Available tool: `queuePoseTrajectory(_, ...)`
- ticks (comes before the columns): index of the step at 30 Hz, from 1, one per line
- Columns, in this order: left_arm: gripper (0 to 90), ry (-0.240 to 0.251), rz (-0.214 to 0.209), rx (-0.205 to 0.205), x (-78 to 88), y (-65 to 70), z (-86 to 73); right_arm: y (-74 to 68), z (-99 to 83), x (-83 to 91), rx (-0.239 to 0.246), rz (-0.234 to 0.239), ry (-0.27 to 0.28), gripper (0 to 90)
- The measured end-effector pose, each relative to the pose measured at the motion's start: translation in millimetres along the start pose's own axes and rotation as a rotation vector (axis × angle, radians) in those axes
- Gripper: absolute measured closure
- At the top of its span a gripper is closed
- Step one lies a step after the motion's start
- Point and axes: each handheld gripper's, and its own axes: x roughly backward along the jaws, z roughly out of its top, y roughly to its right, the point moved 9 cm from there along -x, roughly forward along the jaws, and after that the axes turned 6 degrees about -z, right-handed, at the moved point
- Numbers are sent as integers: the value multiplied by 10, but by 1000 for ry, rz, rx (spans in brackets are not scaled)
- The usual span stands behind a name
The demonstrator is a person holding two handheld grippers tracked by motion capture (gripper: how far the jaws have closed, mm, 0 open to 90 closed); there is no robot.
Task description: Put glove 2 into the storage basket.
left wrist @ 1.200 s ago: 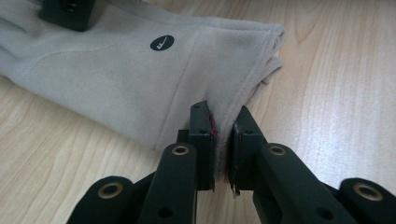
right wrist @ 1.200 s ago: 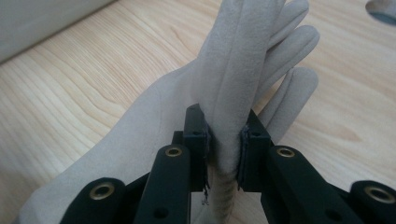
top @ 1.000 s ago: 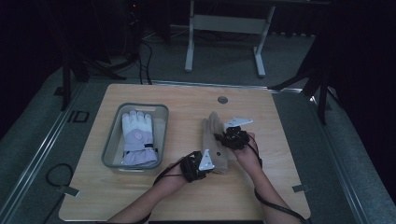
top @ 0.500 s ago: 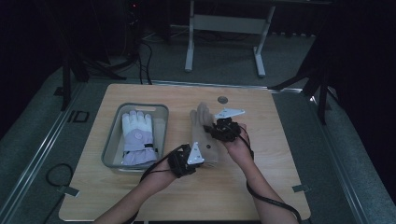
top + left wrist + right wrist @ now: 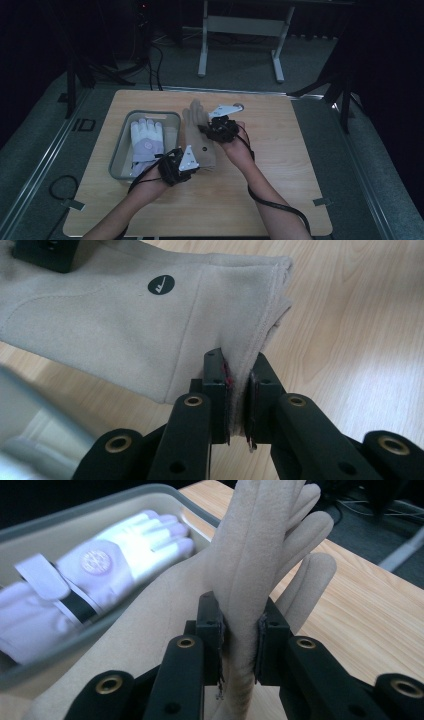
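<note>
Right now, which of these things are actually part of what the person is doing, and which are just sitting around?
In use:
- beige glove, held at both ends
- left gripper, fingers shut on its cuff
- right gripper, fingers shut on its finger end
- grey tray, next to it

Just lying about:
- white glove, already in the tray
- metal stand beyond the table

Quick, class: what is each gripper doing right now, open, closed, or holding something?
Left gripper: closed on the cuff edge of the beige glove.
Right gripper: closed on the beige glove's finger end.

Two gloves, beige glove [image 5: 199, 136], white glove [image 5: 146, 142], one tray [image 5: 120, 155], one table [image 5: 280, 200]
</note>
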Motion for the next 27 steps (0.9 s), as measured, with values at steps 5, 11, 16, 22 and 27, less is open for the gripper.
queuePoseTrajectory(5, 823, -8, 18, 17, 120, -70, -90, -147, 153, -128, 21, 21, 3, 769)
queuePoseTrajectory(11, 823, -17, 37, 38, 265, -159, -220, -323, 317, -255, 39, 47, 14, 769)
queuePoseTrajectory(16, 823, -32, 57, 52, 375, -231, -361, -456, 393, -386, 37, 72, 13, 769)
queuePoseTrajectory(22, 822, -52, 79, 74, 492, -301, -543, -648, 484, -570, 70, 89, 10, 768)
queuePoseTrajectory(27, 823, -64, 88, 95, 568, -358, -675, -789, 529, -726, 63, 115, 0, 768)
